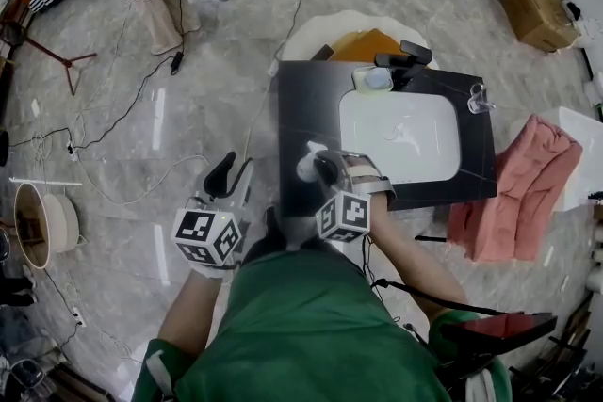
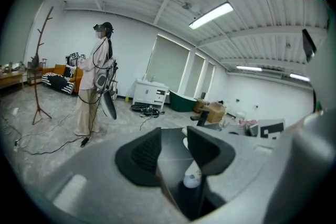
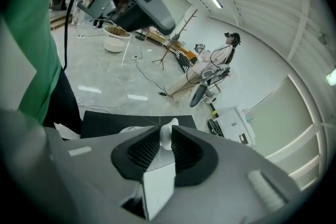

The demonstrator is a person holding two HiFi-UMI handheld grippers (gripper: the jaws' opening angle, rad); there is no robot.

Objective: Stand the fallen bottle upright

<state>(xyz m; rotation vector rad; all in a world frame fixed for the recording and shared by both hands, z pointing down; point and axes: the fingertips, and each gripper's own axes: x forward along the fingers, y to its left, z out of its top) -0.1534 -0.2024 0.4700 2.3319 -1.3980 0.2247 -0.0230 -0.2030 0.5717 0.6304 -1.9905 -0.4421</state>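
risk – the white bottle [image 1: 307, 164] sits at the near left corner of the black worktop [image 1: 301, 99], pinched between the closed jaws of the right hand-held gripper [image 3: 164, 135]; a slip of the pads, or a release while it leans, could drop it over the edge to the floor [image 1: 188, 108]. whether it stands plumb cannot be told. the left hand-held gripper [image 2: 174, 134] – jaws spread, empty – hangs just off that corner, the bottle beyond its tips.

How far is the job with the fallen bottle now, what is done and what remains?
Done: the right gripper is shut on the white bottle at the black counter's left edge. In hand: raising it; I cannot tell its tilt. Left: stand it and release. The left gripper hangs open and empty beside the counter.
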